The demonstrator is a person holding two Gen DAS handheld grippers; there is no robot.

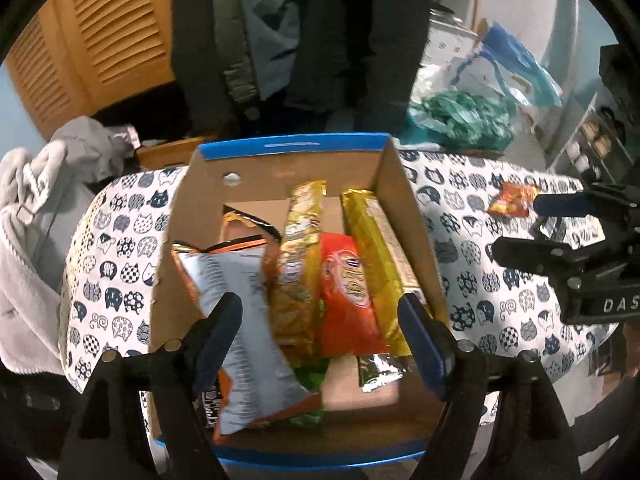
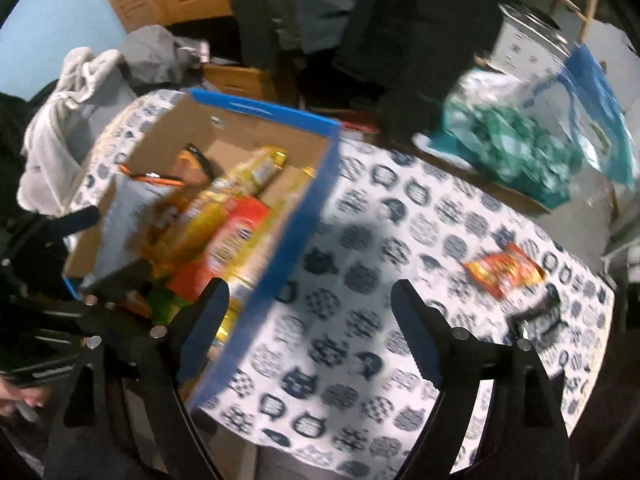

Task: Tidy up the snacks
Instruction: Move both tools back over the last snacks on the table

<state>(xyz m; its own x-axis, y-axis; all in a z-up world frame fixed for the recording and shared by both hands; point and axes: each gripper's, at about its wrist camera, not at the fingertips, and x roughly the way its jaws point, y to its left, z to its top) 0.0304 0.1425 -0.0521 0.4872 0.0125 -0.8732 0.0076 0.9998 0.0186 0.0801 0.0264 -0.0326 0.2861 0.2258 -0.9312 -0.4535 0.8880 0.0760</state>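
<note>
An open brown cardboard box with a blue rim [image 1: 294, 145] is positioned on a table covered with a white cloth printed with dark blue cat faces [image 1: 120, 248]. The snacks are stored inside the box, side by side. At the left, a silver-and-orange foil snack bag [image 1: 244, 320] is seen leaning across the others. Beside it, a yellow snack packet [image 1: 300, 256], an orange-red snack packet [image 1: 348, 292] and a long gold foil packet [image 1: 376, 248] are arranged in a row toward the right wall of the box. A green packet [image 1: 314, 376] is partly visible beneath them.

The left gripper [image 1: 320, 332] is held above the box, pointing steeply down. Its blue-padded fingers [image 1: 218, 336] are spread wide, and nothing is gripped; the silver-and-orange bag lies free beneath the left finger.

The right gripper [image 2: 310, 328] is held over the tablecloth, just to the right of the box. Its fingers [image 2: 416, 340] are likewise spread wide, with only cloth between them.

One small red-and-yellow snack packet [image 2: 504, 270] is left outside the box, lying flat on the cloth near the table's right end, well apart from the box. The right wrist view is blurred.
</note>
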